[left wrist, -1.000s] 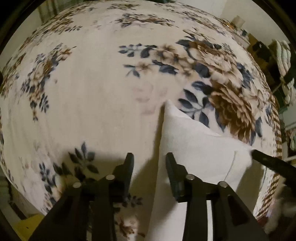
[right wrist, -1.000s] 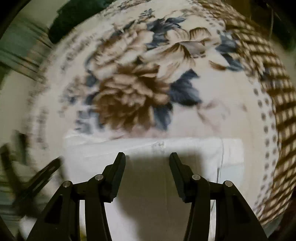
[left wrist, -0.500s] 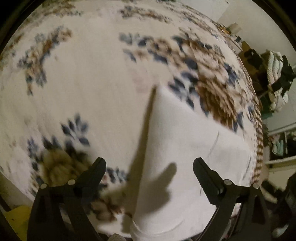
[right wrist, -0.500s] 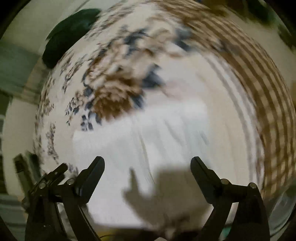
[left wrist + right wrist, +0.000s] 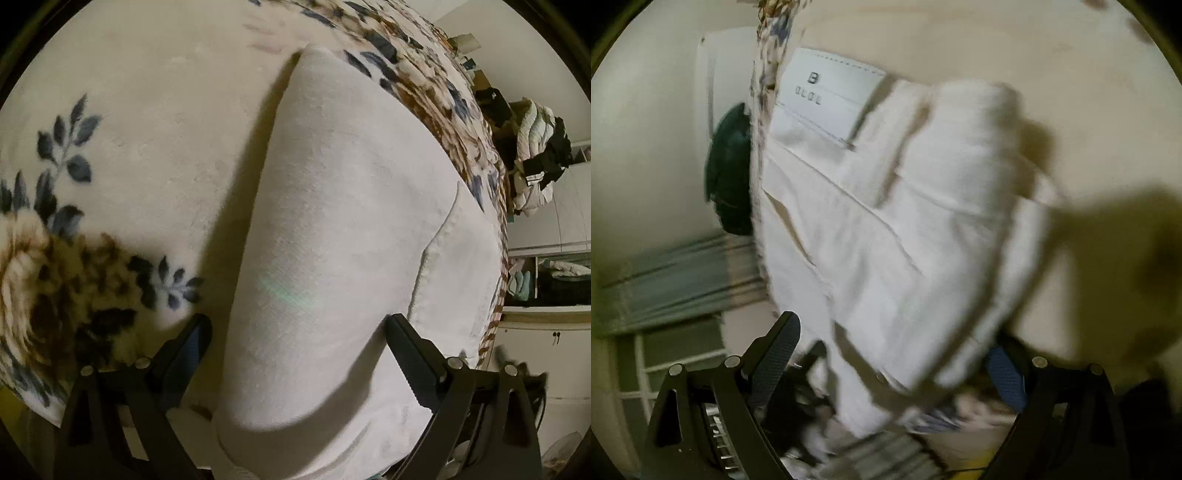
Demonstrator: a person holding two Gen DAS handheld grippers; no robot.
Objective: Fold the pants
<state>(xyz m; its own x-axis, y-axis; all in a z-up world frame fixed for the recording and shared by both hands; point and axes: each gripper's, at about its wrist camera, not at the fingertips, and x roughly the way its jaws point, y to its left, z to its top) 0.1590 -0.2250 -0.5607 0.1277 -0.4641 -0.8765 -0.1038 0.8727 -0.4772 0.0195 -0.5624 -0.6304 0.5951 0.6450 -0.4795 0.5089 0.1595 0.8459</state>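
- My left claw [image 5: 297, 332] is spread wide and grasps nothing; the folded white pants [image 5: 343, 236] lie between and beyond its fingers.
- My right claw [image 5: 897, 347] is likewise released, the pants [image 5: 886, 221] spanning its gap.
- They rest on the floral blanket [image 5: 129, 147].

— How do my claws stand?
— My left claw [image 5: 297, 343] has its jaws spread wide, gripping nothing. My right claw [image 5: 897, 350] is spread just as wide, also gripping nothing.

Dim warm light — hard shadows, fisheye-bent edges, right view motion-blurred.
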